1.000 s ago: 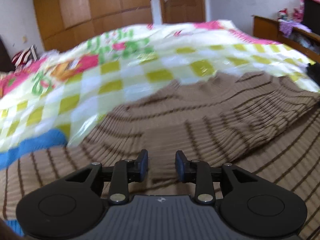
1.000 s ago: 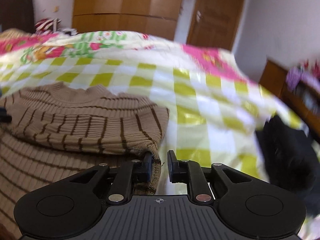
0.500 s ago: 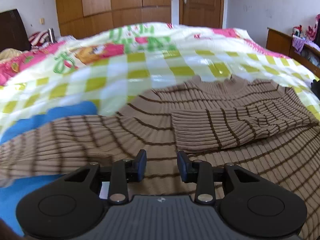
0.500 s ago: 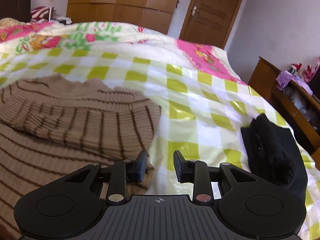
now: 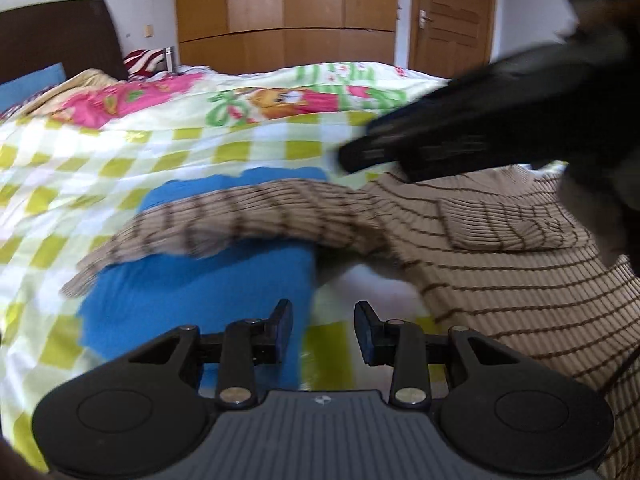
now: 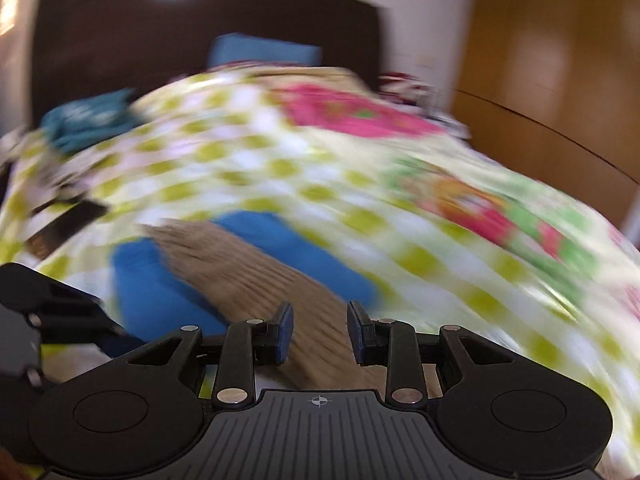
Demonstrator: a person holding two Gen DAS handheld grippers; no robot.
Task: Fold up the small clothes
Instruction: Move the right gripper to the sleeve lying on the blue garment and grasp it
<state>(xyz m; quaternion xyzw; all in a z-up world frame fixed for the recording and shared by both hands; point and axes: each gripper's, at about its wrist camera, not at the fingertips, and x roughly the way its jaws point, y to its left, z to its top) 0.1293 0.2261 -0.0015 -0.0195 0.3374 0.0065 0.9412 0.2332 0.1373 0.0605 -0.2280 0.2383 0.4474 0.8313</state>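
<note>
A tan sweater with brown stripes (image 5: 500,264) lies on the checked quilt (image 5: 120,168). Its right sleeve (image 5: 504,224) is folded across the chest. Its left sleeve (image 5: 240,220) stretches out leftward over a blue cloth (image 5: 200,288). My left gripper (image 5: 323,330) is open and empty, low over the quilt just left of the sweater body. My right gripper (image 6: 319,332) is open and empty over the outstretched sleeve (image 6: 248,276); this view is blurred. It also shows in the left wrist view as a dark blurred shape (image 5: 480,132) above the sweater.
A dark headboard (image 6: 200,32) and a blue pillow (image 6: 264,52) stand at the bed's head. A teal garment (image 6: 88,120) lies at the far left of the bed. A wooden wardrobe (image 5: 288,12) and door (image 5: 452,20) stand behind.
Both grippers have swung left. The left one left the sweater body and now faces the outstretched sleeve; the right one moved from the sweater's right edge over to that sleeve, jaws wider.
</note>
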